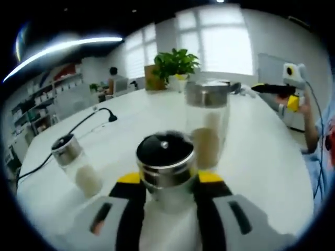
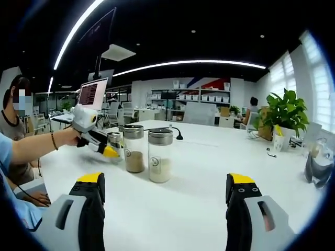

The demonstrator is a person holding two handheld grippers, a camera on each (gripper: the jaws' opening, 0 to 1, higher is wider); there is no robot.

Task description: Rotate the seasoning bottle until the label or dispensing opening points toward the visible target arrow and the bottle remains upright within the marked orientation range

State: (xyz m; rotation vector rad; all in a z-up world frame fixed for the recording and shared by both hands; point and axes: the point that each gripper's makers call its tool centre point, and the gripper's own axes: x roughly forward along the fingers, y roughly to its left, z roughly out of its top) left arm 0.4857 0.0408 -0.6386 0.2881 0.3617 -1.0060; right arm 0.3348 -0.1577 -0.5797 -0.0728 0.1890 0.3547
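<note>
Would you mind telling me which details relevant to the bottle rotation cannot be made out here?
- Held bottle, left gripper view: label and body hidden by the left gripper jaws; motion blur.
- Same bottle, right gripper view: largely covered by the left gripper and the brown-powder jar.
- Target arrow: none discernible on the table.

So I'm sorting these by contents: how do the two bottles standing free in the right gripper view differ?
The left bottle holds tan-brown seasoning, filled low; the right bottle holds pale, whitish seasoning, filled slightly higher. The right bottle shows a small round label toward the camera; I see none on the left bottle. The left bottle stands nearer the left gripper. Both are upright clear glass with metal caps on the white table.
</note>
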